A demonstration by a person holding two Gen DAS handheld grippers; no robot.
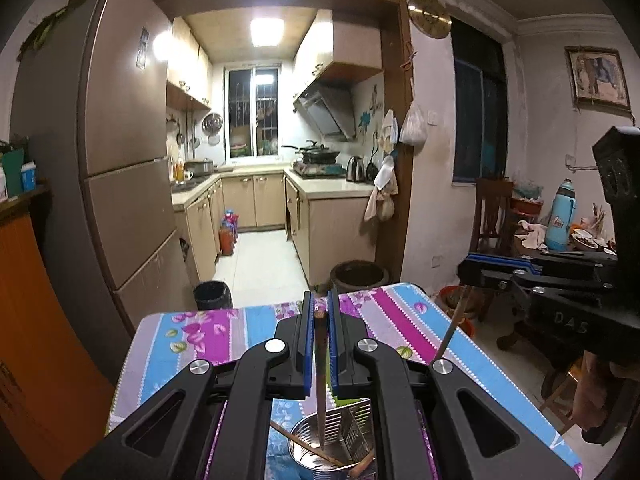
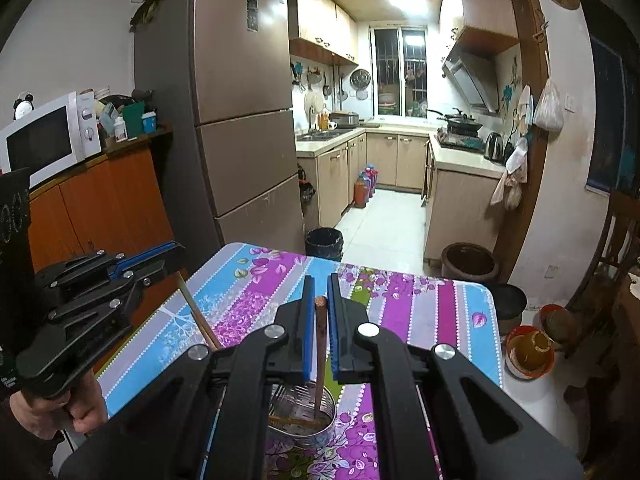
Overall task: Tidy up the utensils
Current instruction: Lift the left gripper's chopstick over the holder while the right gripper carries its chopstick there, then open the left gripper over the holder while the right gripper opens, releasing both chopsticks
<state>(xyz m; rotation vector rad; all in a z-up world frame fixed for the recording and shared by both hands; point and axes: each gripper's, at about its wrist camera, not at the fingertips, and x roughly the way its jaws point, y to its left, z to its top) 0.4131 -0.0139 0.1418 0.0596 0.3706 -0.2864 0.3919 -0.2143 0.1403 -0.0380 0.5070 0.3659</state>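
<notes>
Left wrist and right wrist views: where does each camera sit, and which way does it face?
Left wrist: on the left hand-held gripper, facing the kitchen; its chopstick hangs over the perforated steel utensil holder; right hand-held gripper at right.
Right wrist: on that gripper, facing alike; a bare hand shows.
Shared: floral striped tablecloth, holder, fridge.

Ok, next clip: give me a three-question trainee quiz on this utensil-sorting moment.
1. True or false: both grippers are shut on a chopstick.
2. Where do the lower ends of the held chopsticks point? A) into the metal utensil holder B) into the black bin C) at the fridge
3. Fill in: the holder stands on the ___ tablecloth.

Key:
1. True: left gripper holds a chopstick; right gripper holds another chopstick.
2. A: metal utensil holder.
3. Striped floral tablecloth.
</notes>
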